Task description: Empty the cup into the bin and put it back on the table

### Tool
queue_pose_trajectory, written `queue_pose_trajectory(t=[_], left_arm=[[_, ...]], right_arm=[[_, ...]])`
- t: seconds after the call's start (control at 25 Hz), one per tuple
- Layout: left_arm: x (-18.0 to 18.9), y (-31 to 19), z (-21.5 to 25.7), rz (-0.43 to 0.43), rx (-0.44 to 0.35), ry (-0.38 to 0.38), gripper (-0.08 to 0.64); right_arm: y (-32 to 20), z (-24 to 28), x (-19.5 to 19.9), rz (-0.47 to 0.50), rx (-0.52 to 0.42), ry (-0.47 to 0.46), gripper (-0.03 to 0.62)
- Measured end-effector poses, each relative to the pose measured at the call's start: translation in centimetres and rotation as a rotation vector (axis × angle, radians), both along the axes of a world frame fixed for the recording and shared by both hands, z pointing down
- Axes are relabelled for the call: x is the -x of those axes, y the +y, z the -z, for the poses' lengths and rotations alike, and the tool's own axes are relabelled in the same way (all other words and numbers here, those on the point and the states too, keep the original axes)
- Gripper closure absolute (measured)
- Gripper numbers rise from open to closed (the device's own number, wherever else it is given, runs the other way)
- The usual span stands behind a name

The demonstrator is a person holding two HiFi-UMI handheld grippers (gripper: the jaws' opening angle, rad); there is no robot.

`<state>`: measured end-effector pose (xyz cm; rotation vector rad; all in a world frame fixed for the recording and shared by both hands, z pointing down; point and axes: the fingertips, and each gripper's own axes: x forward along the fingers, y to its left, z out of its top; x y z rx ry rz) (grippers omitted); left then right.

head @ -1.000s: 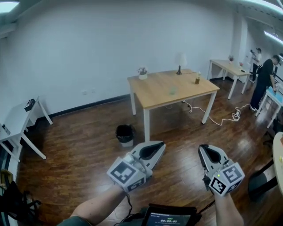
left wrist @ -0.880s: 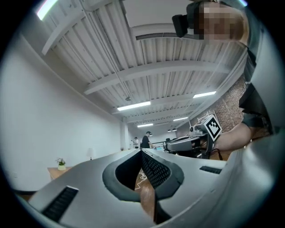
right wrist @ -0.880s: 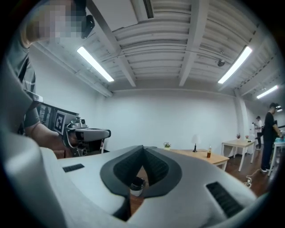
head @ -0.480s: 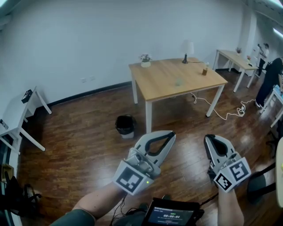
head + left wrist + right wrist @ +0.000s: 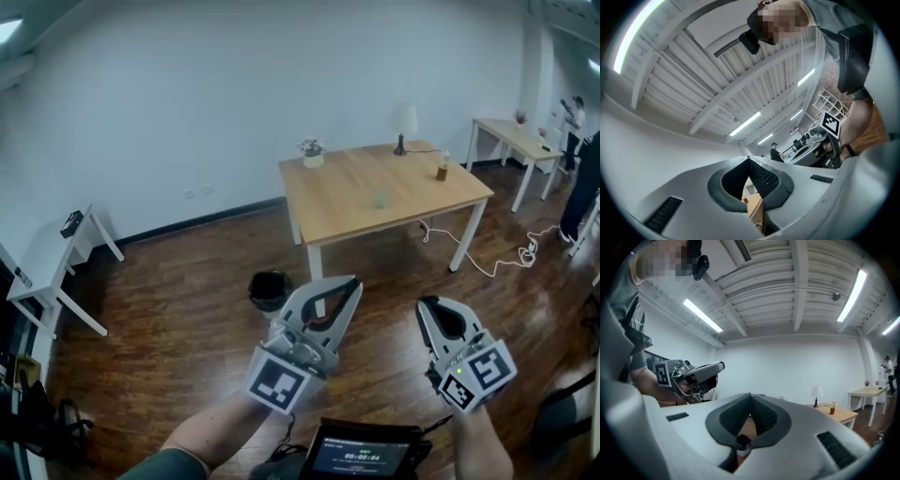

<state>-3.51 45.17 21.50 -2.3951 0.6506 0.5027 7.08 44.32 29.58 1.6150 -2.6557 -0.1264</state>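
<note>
Wooden tabletop point(image 5: 337, 199) across the room carries the cup point(image 5: 381, 200), a small pale tumbler standing upright near the middle of the top, between the plant pot point(image 5: 313, 154) at its eleven o'clock and the bottle point(image 5: 442, 169) at its two o'clock; whether anything is in it is too small to tell. The bin point(image 5: 270, 289) stands on the dark plank floor point(image 5: 169, 309), off the table's near left leg toward eight o'clock and well apart from the cup. By my judgement nothing of the job is done yet: the cup is not picked up, not tipped out, and I have ground to cover before I can reach it. Both my forearms come in from six o'clock. My left gripper point(image 5: 352, 284) is tilted nose-up and rolled onto its side, aiming toward one o'clock, roughly at the cup; its jaws meet at the tips and clench on nothing. My right gripper point(image 5: 424, 305) rides level just beside it at its three o'clock, aiming toward eleven o'clock, jaws likewise pressed together and empty, with the bin showing far off through the gap under them in the right gripper view. Neither one touches anything
</note>
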Motion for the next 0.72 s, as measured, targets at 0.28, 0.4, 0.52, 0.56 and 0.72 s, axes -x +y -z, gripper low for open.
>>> queue_pose_trajectory(t=[0.28,0.4,0.52,0.56,0.72], left_arm=[[-3.0,-3.5,-0.6,0.026,0.016,-0.011,0.569],[-3.9,-5.1,-1.4,0.021,0.014,-0.033,0.568],[-4.4,-8.3,-2.1,0.025,0.040,-0.016,0.569],[-4.6,-9.6,-2.4,0.024,0.048,-0.010,0.568],[-5.7,-14.8,-3.1,0.003,0.069,0.001,0.568]], right_arm=[[-3.9,-0.2,-4.0,0.005,0.013,-0.027,0.591],[-5.6,-1.0,-4.7,0.005,0.028,-0.011,0.591],[-8.3,-1.4,-5.6,0.005,0.025,-0.004,0.591],[-9.3,-1.4,-6.0,0.002,0.023,0.000,0.591],[-14.1,-1.8,-7.0,-0.021,0.033,0.015,0.591]])
